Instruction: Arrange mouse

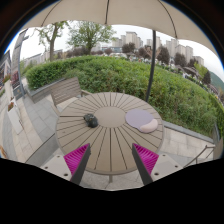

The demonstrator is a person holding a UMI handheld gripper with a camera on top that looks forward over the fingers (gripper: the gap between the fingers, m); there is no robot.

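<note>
Item: mouse, dark, lying on the round slatted tabletop toward its left edge. We found it beyond our fingers, left of the line between them; its long axis could not be told. Item: pale mouse pad, toward the right edge, well apart from it. Gripper: fingers spread wide, holding nothing.

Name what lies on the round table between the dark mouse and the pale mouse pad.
Nothing: in the gripper view, only bare wooden slats of the table separate the mouse from the mouse pad. The open gripper hovers nearer.
</note>
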